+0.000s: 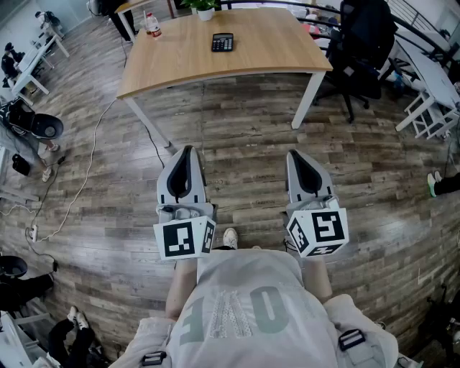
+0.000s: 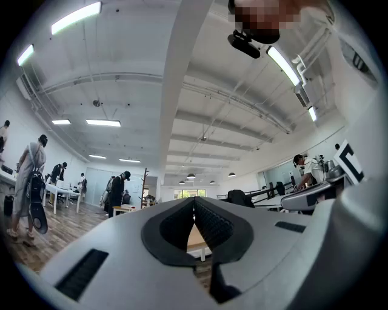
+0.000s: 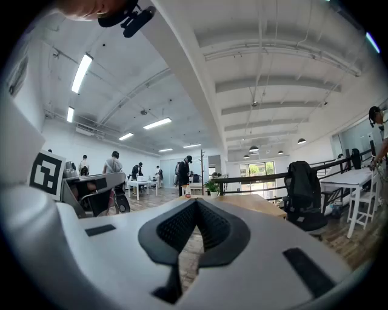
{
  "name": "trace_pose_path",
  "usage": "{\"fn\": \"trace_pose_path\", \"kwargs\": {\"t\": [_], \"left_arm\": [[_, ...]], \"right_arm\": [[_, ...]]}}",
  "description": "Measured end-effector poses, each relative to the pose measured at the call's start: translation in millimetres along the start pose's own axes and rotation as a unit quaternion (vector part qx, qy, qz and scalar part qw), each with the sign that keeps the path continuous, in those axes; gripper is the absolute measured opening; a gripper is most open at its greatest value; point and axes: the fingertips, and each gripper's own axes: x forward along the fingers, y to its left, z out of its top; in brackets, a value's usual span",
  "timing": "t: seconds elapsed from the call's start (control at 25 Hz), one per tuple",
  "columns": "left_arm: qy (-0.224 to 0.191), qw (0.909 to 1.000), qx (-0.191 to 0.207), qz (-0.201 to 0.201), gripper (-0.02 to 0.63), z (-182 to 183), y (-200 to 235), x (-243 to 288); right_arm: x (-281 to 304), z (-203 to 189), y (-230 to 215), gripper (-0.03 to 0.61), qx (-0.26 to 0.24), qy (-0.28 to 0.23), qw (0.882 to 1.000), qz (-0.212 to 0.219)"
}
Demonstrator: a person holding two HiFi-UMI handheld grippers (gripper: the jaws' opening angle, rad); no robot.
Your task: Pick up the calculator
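Note:
A black calculator [image 1: 222, 42] lies on the far half of a light wooden table [image 1: 273, 50] in the head view, well ahead of both grippers. My left gripper [image 1: 188, 152] and right gripper [image 1: 296, 155] are held side by side over the wood floor, short of the table, pointing toward it. Both are shut, tips meeting, with nothing between them. In the left gripper view the left gripper [image 2: 194, 200] shows its pads touching at the tip. The right gripper [image 3: 196, 203] looks the same in its own view, with the table [image 3: 254, 203] beyond.
A bottle [image 1: 152, 26] stands at the table's far left and a potted plant [image 1: 204, 8] at its back edge. A black office chair [image 1: 361, 50] stands right of the table. A cable [image 1: 86, 172] runs across the floor on the left. People stand farther off in the room.

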Motion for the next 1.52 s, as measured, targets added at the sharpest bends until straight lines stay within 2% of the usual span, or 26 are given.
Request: {"fn": "trace_pose_path", "kwargs": {"t": [0.4, 0.72, 1.0, 1.16, 1.4, 1.52], "left_arm": [[0.007, 0.9999, -0.001, -0.012, 0.009, -6, 14, 16], [0.004, 0.9998, -0.014, -0.013, 0.009, -12, 35, 24], [0.003, 0.9993, -0.038, -0.005, 0.009, -21, 68, 31], [0.004, 0.9993, -0.037, -0.004, 0.009, -30, 85, 33], [0.011, 0.9993, -0.034, -0.01, 0.009, -41, 92, 50], [0.005, 0.9991, -0.036, -0.02, 0.009, -44, 88, 65]], "right_arm": [[17, -13, 23, 0.018, -0.002, 0.027, 0.999, 0.019], [30, -9, 35, 0.018, 0.065, -0.002, 0.996, 0.058], [58, -10, 59, 0.018, 0.121, 0.011, 0.988, 0.098], [68, -13, 68, 0.018, 0.119, 0.009, 0.988, 0.096], [78, -21, 60, 0.018, 0.076, 0.026, 0.994, 0.072], [86, -19, 47, 0.018, 0.085, 0.016, 0.994, 0.063]]}}
